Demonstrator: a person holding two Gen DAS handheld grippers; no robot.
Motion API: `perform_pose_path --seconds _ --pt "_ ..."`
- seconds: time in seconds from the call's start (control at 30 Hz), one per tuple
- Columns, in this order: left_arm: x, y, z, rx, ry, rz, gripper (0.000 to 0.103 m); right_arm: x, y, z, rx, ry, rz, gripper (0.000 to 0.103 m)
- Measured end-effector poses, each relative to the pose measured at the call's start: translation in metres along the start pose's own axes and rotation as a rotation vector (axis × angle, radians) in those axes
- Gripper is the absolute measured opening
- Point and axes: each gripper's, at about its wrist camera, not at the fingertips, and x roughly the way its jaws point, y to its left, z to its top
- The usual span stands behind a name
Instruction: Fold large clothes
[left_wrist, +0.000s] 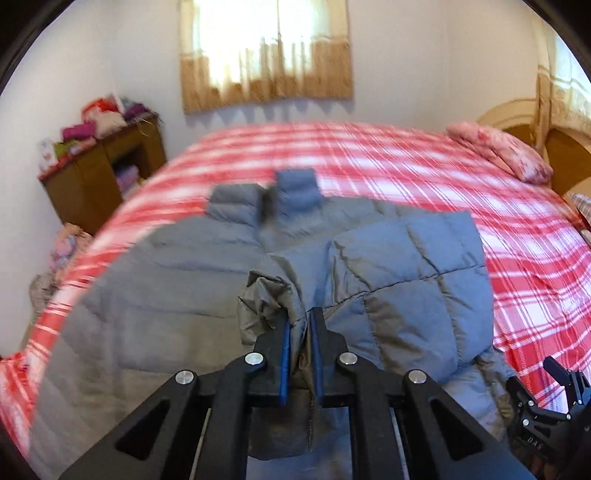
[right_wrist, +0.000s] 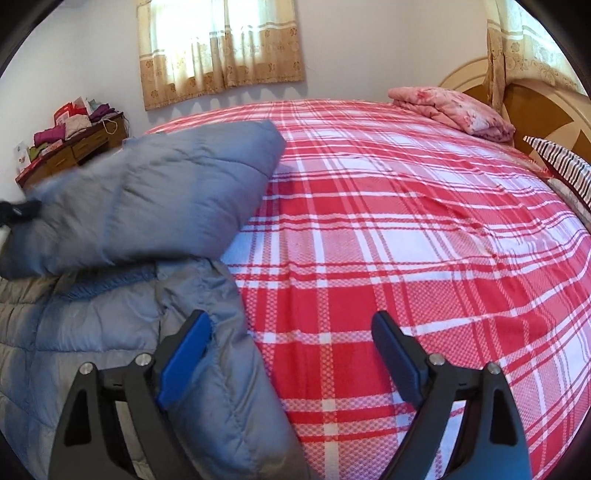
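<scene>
The left claw (left_wrist: 299, 321) is pinched on a bunched fold of the grey quilted jacket (left_wrist: 166, 288); only a narrow strip of cloth shows between its blue pads (left_wrist: 283, 360). The fold rises out of the grip, and a sleeve (left_wrist: 406, 266) hangs from it toward the right, folded over the jacket's body. The right claw (right_wrist: 291, 332) is spread wide with nothing between its pads. Its left pad (right_wrist: 184, 362) lies against the jacket's right edge, while the right one (right_wrist: 397, 362) hangs over bare bedspread (right_wrist: 406, 221). In the left wrist view the right claw shows only as a dark frame at the near right edge (left_wrist: 546, 413), just beside the jacket.

The jacket lies spread on the near left part of the bed, on the red and white plaid bedspread. Its far end, with two short dark-blue flaps (left_wrist: 295, 192), is blurred. In the right wrist view the lifted sleeve (right_wrist: 155, 199) stands above the flat part of the jacket (right_wrist: 110, 321), tilted up toward the far right.

A folded pink blanket (right_wrist: 454, 107) sits at the far right of the bed by the headboard (right_wrist: 546, 107), with a striped pillow (right_wrist: 565, 166) nearer along the right edge. A wooden cabinet (left_wrist: 103, 170) with piled clothes stands at the far left against the wall. A curtained window (right_wrist: 221, 48) is on the far wall.
</scene>
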Motion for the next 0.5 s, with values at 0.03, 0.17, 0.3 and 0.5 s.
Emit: perform_pose_path --seconds 0.03,0.17,0.3,0.5 --pt "-0.004 0.01 0.0 -0.009 -0.005 0.011 0.009 0.0 0.002 -0.001 -0.006 0.0 -0.004 0.091" --pt "-0.003 0.033 -0.016 -0.008 -0.004 0.078 0.009 0.001 0.004 -0.002 -0.02 0.001 -0.01 0.091" --pt "0.022 0.036 -0.046 0.03 0.064 0.127 0.009 0.004 0.004 -0.003 -0.025 0.021 -0.009 0.091" --pt "0.04 0.035 -0.071 0.062 0.072 0.2 0.015 0.008 0.007 -0.003 -0.032 0.047 -0.008 0.091"
